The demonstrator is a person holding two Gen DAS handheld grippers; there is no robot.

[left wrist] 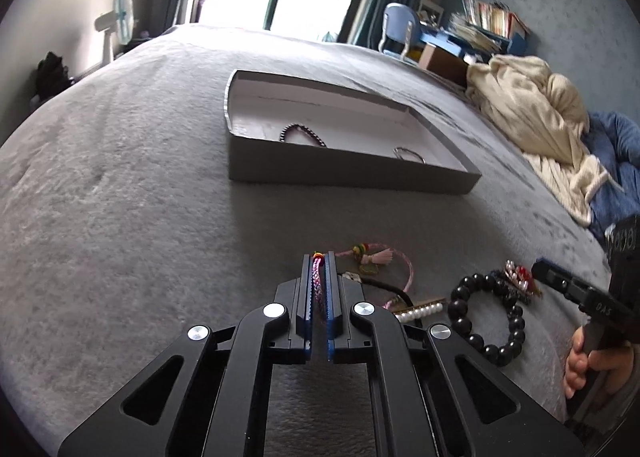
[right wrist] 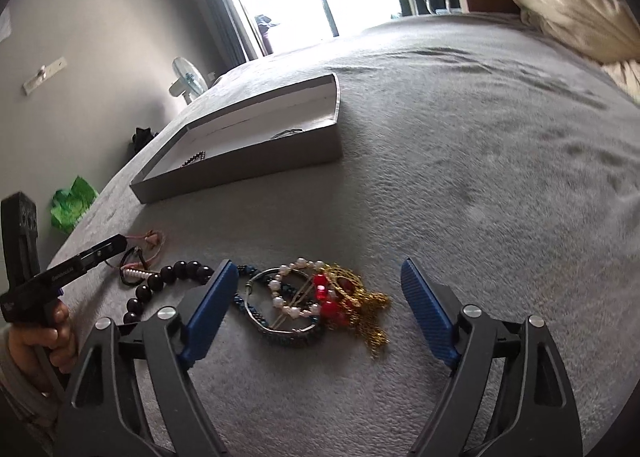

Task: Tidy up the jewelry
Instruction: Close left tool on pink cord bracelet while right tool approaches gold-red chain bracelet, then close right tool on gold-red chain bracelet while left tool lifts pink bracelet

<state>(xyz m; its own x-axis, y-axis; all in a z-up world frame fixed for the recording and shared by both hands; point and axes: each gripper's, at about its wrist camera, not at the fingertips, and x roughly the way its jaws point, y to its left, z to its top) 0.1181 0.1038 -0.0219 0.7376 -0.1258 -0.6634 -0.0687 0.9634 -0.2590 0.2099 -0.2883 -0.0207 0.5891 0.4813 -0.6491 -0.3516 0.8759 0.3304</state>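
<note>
Braided bracelet (left wrist: 317,282) is being pinched lengthwise in the closed left gripper (left wrist: 319,257), low over the bed; the box (left wrist: 348,171) is lying ahead, while the right gripper (right wrist: 316,277) is being held open.

A: Bare grey bedspread (left wrist: 120,185) lies left of the box (left wrist: 344,171) and between it and the jewelry pile (right wrist: 320,301).

B: And on the right?

A: Rumpled cream bedding (left wrist: 536,113) crowds that edge. The box's near wall stands in the way; inside it, a bead bracelet (left wrist: 302,134) and probably a ring (left wrist: 408,154).
</note>
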